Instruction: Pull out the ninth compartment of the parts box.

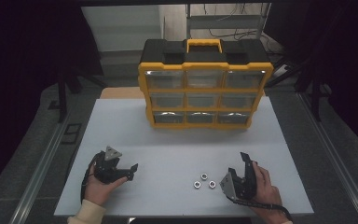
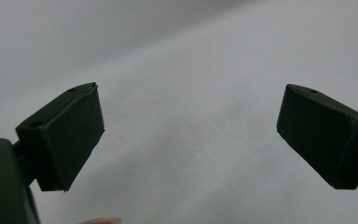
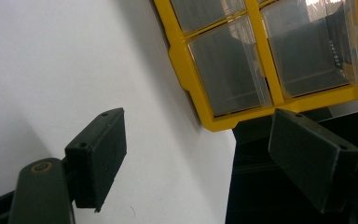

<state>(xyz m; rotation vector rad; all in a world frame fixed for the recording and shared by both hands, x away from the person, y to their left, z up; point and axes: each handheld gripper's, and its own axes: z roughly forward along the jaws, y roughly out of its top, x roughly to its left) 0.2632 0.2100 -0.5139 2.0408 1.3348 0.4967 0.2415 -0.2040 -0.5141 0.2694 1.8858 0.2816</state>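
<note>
Three nuts (image 1: 204, 181) lie in a loose cluster on the white tabletop (image 1: 168, 140), low and right of centre in the high view, as a person rests a tool in each hand at the bottom of the frame. The right tool (image 1: 244, 161), just right of the nuts at lower right, has its jaws standing apart with nothing between them; its own camera looks past them at the tilted drawers (image 3: 270, 51) of the yellow organizer (image 1: 205, 84). The left tool (image 1: 133, 169), at lower left and well apart from the nuts, is likewise spread wide over bare tabletop.

The work in hand appears to be picking up a nut, likely bound for one of the drawers, all of which look closed. The right tool is the natural choice, being nearest. To do it well, it should probably swing toward the cluster, tip its jaws down and single out the outermost nut, the one at the right, so the neighbours are not nudged. Closing across the flats would likely hold better than across the corners, and a low, level approach should keep the small piece from skidding on the smooth surface.
</note>
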